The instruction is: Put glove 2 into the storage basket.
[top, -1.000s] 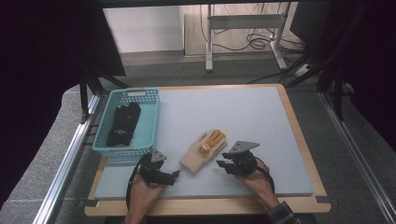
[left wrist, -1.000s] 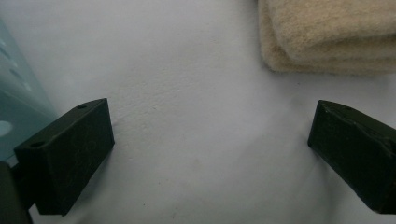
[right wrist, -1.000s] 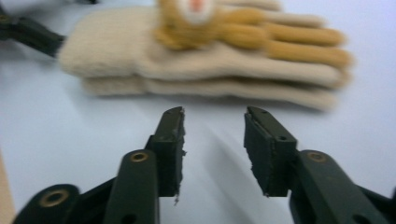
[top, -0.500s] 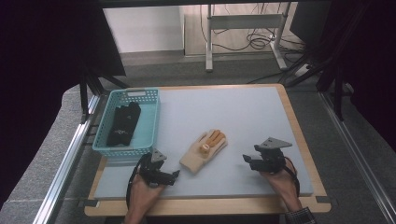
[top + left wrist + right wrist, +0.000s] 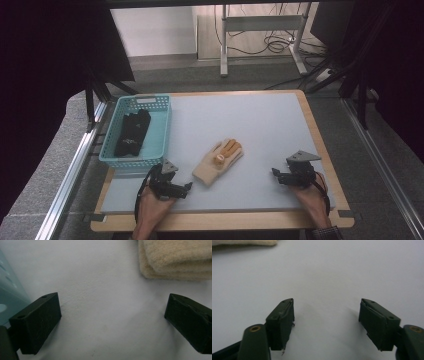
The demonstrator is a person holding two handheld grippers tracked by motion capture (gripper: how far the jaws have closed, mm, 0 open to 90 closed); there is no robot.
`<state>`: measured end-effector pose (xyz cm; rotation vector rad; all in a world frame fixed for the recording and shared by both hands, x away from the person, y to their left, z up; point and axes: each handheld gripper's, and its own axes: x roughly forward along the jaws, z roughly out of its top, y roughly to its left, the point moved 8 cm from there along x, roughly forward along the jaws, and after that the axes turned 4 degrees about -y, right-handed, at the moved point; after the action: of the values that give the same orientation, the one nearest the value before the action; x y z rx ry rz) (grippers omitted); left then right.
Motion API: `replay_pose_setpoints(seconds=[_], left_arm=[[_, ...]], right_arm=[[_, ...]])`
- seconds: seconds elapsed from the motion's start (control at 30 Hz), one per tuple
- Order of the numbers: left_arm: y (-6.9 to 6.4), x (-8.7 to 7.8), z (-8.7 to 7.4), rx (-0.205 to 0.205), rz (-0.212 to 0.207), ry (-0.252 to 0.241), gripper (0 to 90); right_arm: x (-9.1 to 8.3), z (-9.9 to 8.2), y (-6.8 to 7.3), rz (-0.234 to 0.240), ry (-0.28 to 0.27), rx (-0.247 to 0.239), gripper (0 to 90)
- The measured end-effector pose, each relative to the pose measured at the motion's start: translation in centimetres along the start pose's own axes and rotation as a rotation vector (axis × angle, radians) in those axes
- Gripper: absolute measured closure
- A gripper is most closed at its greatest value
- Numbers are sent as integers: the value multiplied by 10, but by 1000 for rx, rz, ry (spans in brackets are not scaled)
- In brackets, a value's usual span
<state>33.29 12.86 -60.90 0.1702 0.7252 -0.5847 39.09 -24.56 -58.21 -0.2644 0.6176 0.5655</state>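
At the left of the grey counter [image 5: 260,130] stands a turquoise basket [image 5: 161,131] with a black glove [image 5: 131,132] lying inside; just below its near corner the left gripper [image 5: 187,187] rests low on the counter, jaws spread wide with nothing between them. Just right of it lies the cream work glove [image 5: 218,161] with orange fingertips, palm flat, touching neither gripper; well apart at the right edge the right gripper [image 5: 276,175] sits over bare counter, its jaws having just been opening, now wide and empty.
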Motion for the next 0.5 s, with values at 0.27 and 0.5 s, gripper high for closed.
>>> replay_pose_setpoints(seconds=[0.27,0.5], left_arm=[[2,-3,0,5,-5,-4,50],[-4,-10,10,-5,-41,-19,54]], right_arm=[[1,-1,-2,-1,9,25,244],[1,-1,-2,-2,9,27,242]])
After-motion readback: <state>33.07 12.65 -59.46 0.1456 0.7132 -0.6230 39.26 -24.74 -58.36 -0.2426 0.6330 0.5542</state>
